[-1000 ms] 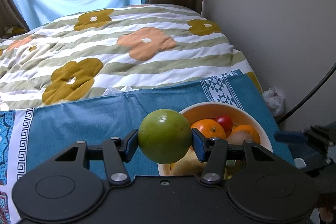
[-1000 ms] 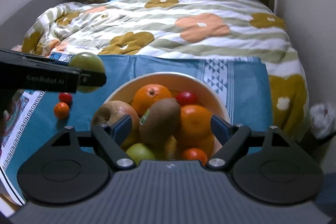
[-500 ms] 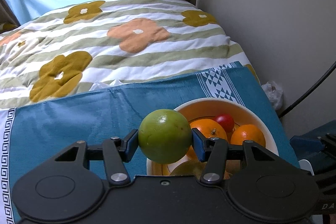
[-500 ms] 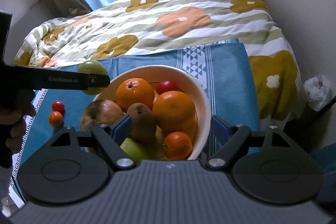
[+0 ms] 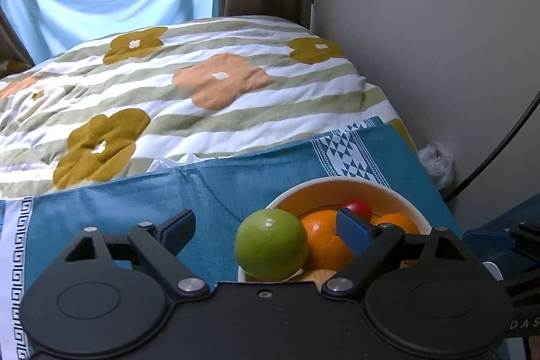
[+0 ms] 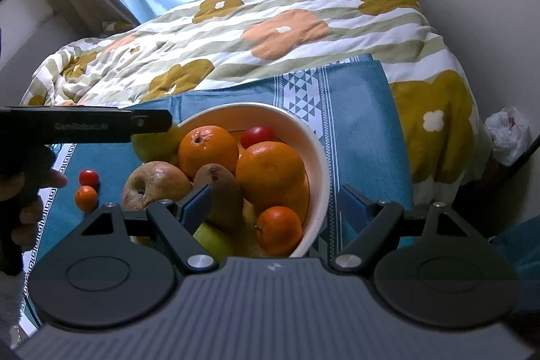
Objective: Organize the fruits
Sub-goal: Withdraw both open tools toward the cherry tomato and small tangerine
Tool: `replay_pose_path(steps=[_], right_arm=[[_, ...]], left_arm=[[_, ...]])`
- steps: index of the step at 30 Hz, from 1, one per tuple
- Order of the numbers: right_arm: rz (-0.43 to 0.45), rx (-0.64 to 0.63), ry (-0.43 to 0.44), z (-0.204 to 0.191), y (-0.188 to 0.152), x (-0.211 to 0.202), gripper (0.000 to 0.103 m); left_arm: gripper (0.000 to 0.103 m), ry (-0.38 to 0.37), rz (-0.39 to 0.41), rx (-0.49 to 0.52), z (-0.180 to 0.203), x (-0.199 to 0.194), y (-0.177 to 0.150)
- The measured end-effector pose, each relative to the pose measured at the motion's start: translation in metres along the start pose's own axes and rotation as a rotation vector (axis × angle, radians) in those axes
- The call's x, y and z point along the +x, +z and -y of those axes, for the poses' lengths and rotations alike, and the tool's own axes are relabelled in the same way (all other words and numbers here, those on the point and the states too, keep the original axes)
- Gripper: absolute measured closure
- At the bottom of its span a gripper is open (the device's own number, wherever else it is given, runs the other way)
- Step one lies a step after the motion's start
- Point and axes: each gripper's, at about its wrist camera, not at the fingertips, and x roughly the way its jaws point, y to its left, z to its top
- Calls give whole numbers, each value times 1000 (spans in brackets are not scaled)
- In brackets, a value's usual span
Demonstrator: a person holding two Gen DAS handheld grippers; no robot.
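Green and round, the apple (image 5: 271, 243) sits at the bowl's (image 5: 341, 184) near-left rim, and I can see my left gripper (image 5: 266, 230) has just been opening: its jaws now stand wide, with the apple between them but clear of both blue pads (image 5: 352, 230). From the right wrist view the same apple (image 6: 153, 145) shows partly hidden behind the left gripper's black finger (image 6: 148, 122), resting against the big orange (image 6: 208, 150) inside the bowl (image 6: 315, 157). My right gripper (image 6: 275, 206) hangs over the near side of the bowl with its jaws spread wide and gripping nothing; the bowl's rim and several fruits lie between its fingers. Inside the bowl I make out a second orange (image 6: 270, 172), a small tangerine (image 6: 278, 229), a kiwi (image 6: 221, 188), a brownish apple (image 6: 155, 188), a red tomato (image 6: 258, 135) at the back and a pale green fruit (image 6: 212, 238) low at the front. The bowl stands on a blue cloth (image 6: 357, 110) spread over a flowered quilt (image 6: 270, 22). On the cloth, left of the bowl and apart from it, lie a small red tomato (image 6: 89, 177) and a small orange fruit (image 6: 86, 198), just beside each other. A hand (image 6: 25, 201) grips the left tool's handle at the left edge of that view.
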Motion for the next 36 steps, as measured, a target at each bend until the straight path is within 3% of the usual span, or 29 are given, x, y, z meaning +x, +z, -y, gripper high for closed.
replay_pose_path(steps=[18, 25, 28, 33, 36], right_arm=[[65, -80, 32, -33, 1, -39, 6], [93, -156, 56, -61, -2, -63, 6], [103, -193, 79, -75, -4, -71, 6], [100, -218, 124, -99, -7, -77, 6], [97, -241, 122, -116, -11, -77, 6]], left_arm=[[10, 91, 94, -38, -7, -80, -15], [10, 174, 121, -120, -18, -128, -42], [4, 223, 138, -156, -29, -152, -60], [0, 289, 136, -120, -47, -178, -84], [0, 282, 117, -98, -68, -186, -95]])
